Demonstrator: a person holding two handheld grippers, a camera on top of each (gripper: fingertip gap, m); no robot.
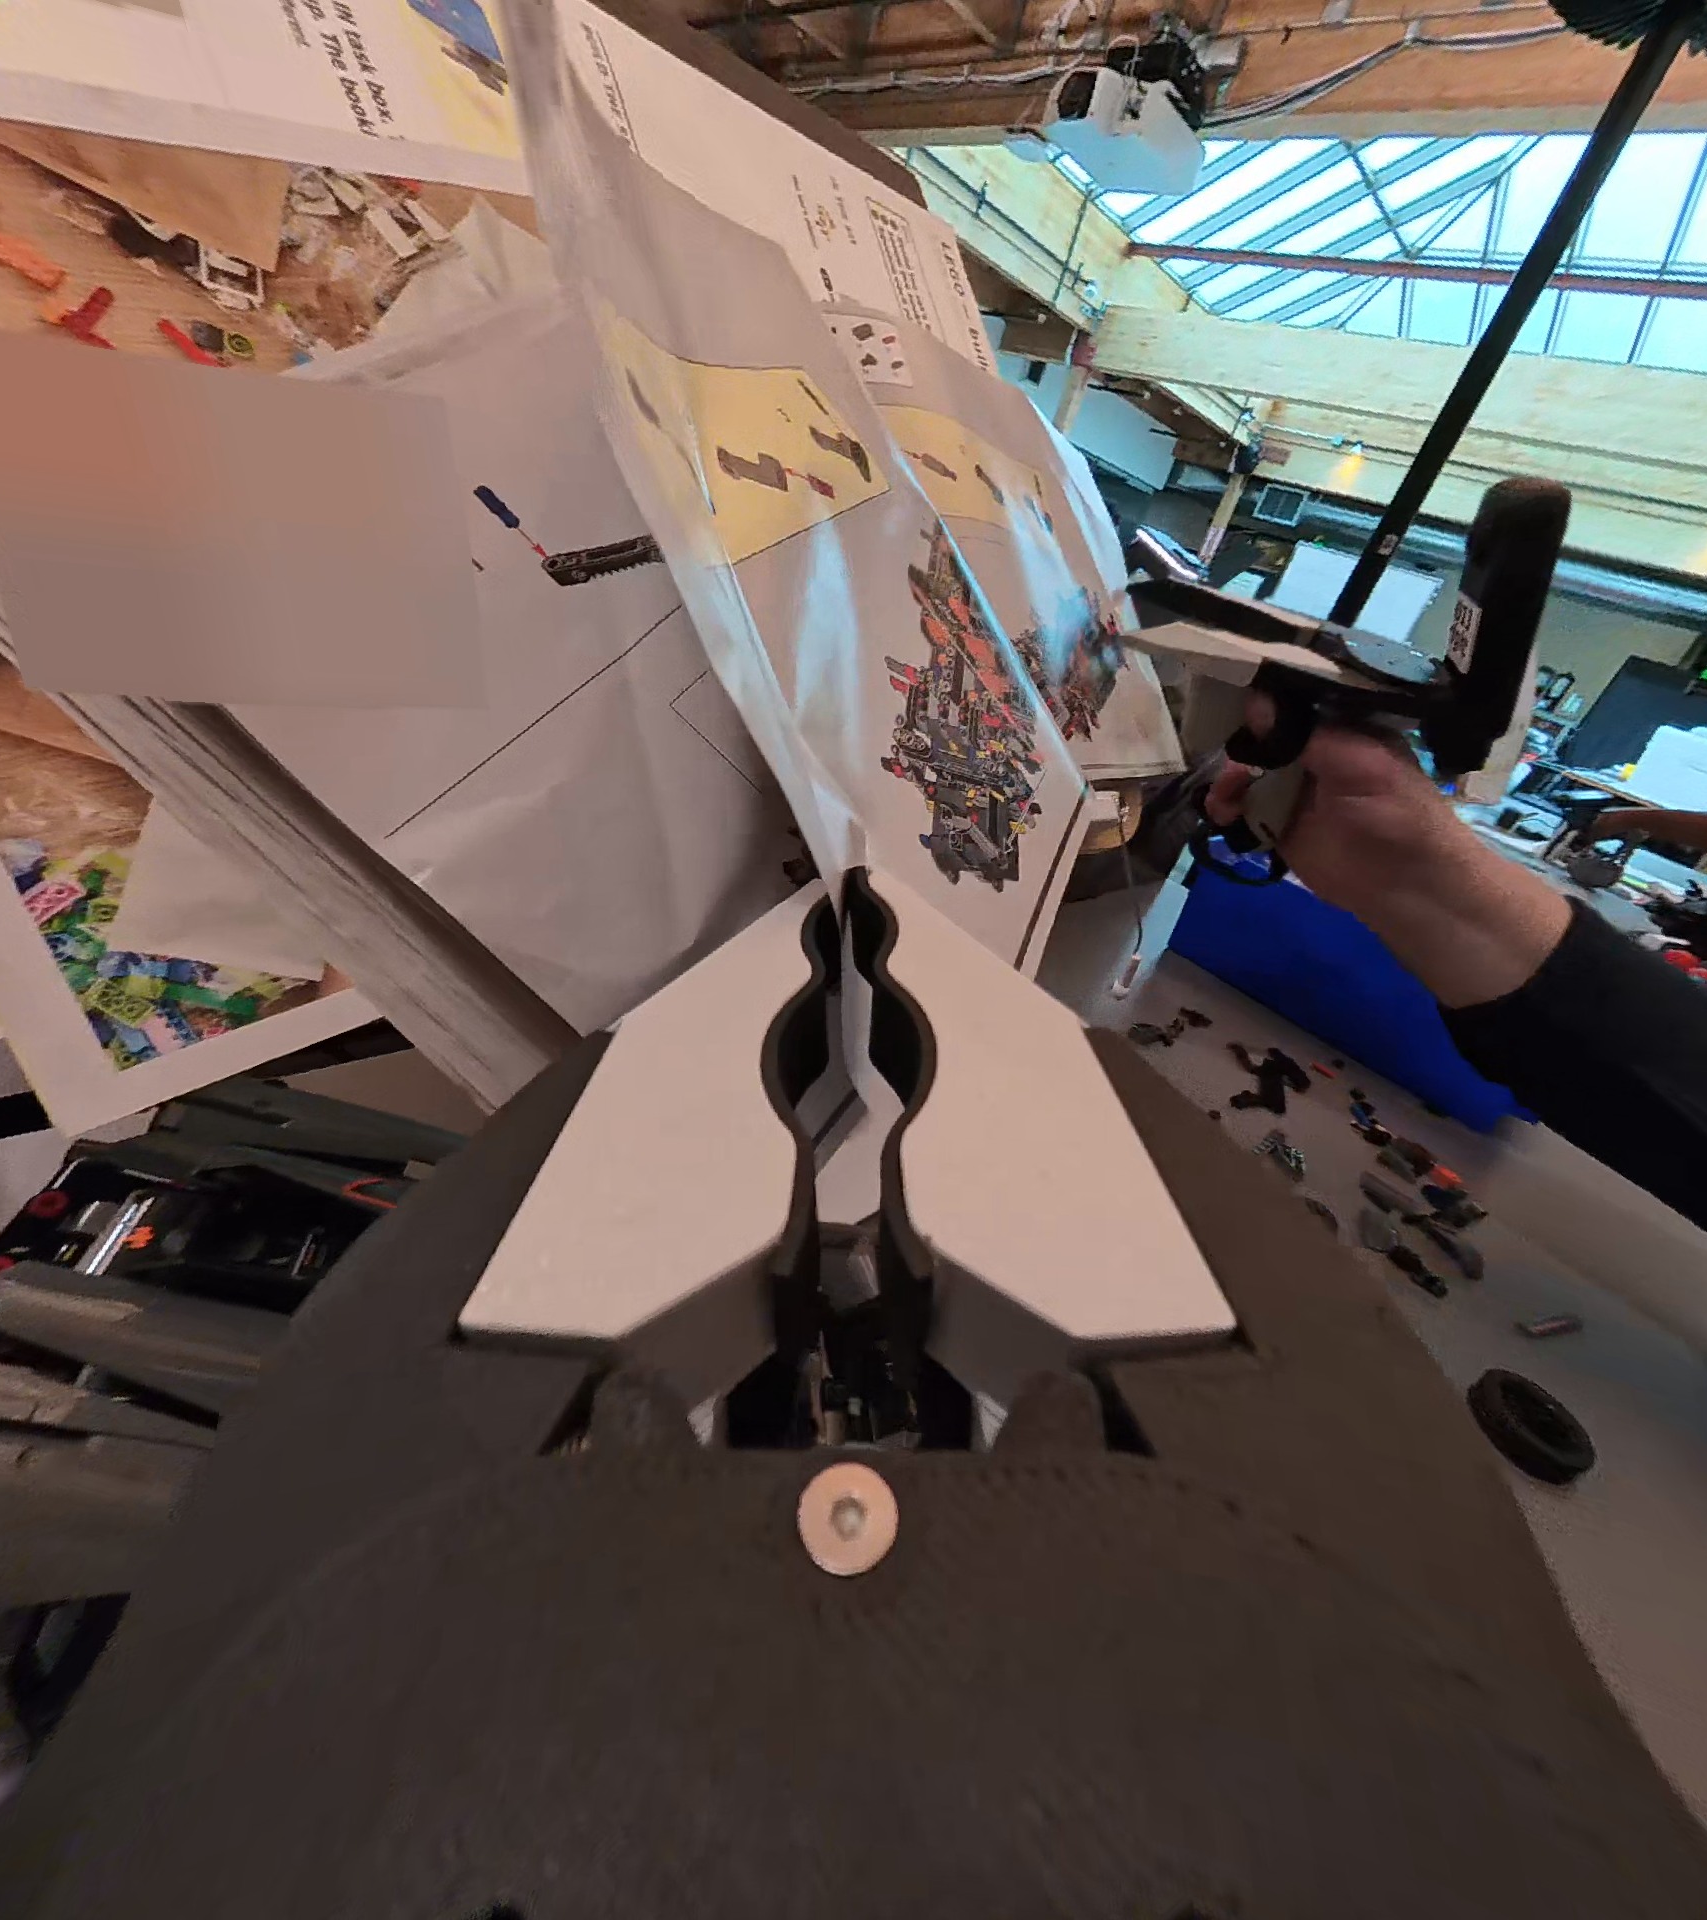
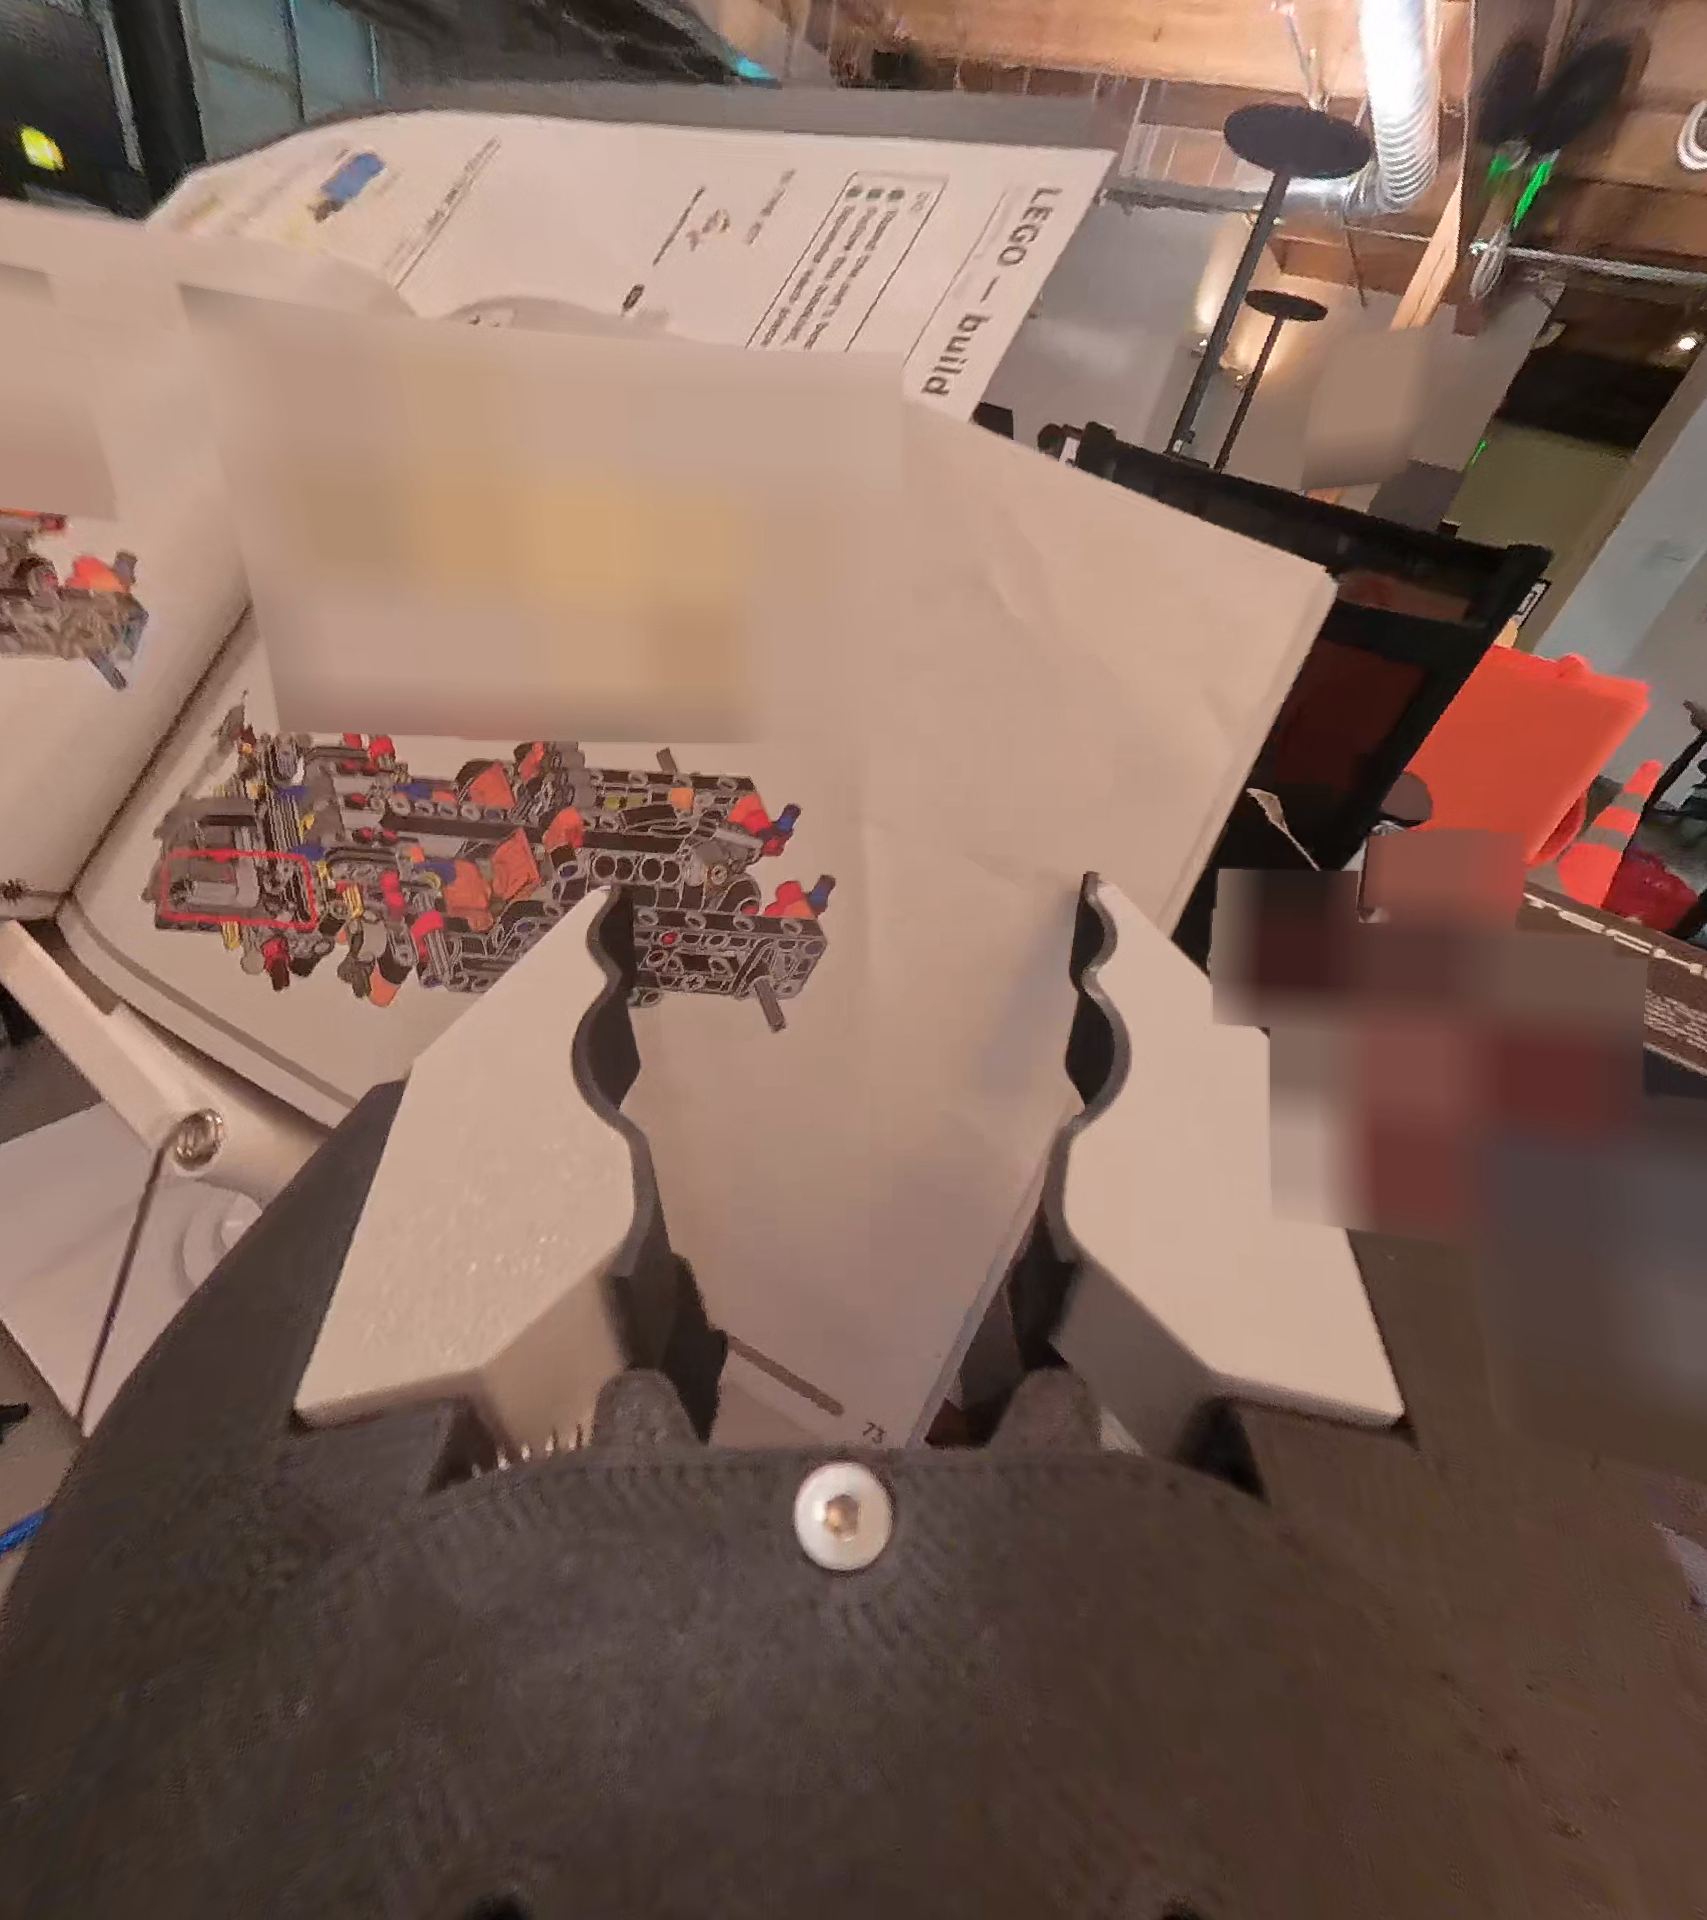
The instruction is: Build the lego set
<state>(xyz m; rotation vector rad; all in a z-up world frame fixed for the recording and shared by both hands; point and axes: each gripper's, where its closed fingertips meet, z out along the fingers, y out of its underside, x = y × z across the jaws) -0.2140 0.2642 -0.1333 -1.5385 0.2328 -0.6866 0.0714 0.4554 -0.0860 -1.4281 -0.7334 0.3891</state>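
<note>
Left wrist view: big hall with a timber-beam ceiling and a skylight (image 1: 1514, 239), other work areas far back. White desk (image 1: 1597, 1288) below, loose dark lego pieces (image 1: 1400, 1195) scattered on its right part, one black tyre (image 1: 1529, 1423) lying apart nearer the camera. Blue bin (image 1: 1316, 987) at the desk edge behind the pieces; contents not visible. Dark partly built lego model (image 1: 132, 1278) at lower left beside the left tool. Printed sheets with photos and writing stand behind the instruction booklet (image 1: 558, 748); the text is left unread. Left tool (image 1: 846, 883) clenched on the lower edge of one booklet page (image 1: 942, 675), the page lifted and curved, printed with a colourful build diagram. Right tool (image 1: 1140, 618) held by a hand (image 1: 1348, 821) in a dark sleeve, tips at that page's right edge.

Right wrist view: right tool (image 2: 849, 894) released, jaws wide apart, the open page filling the gap between them. Orange cone (image 2: 1613, 831) on the floor at right. Blurred patches cover parts of the page.
</note>
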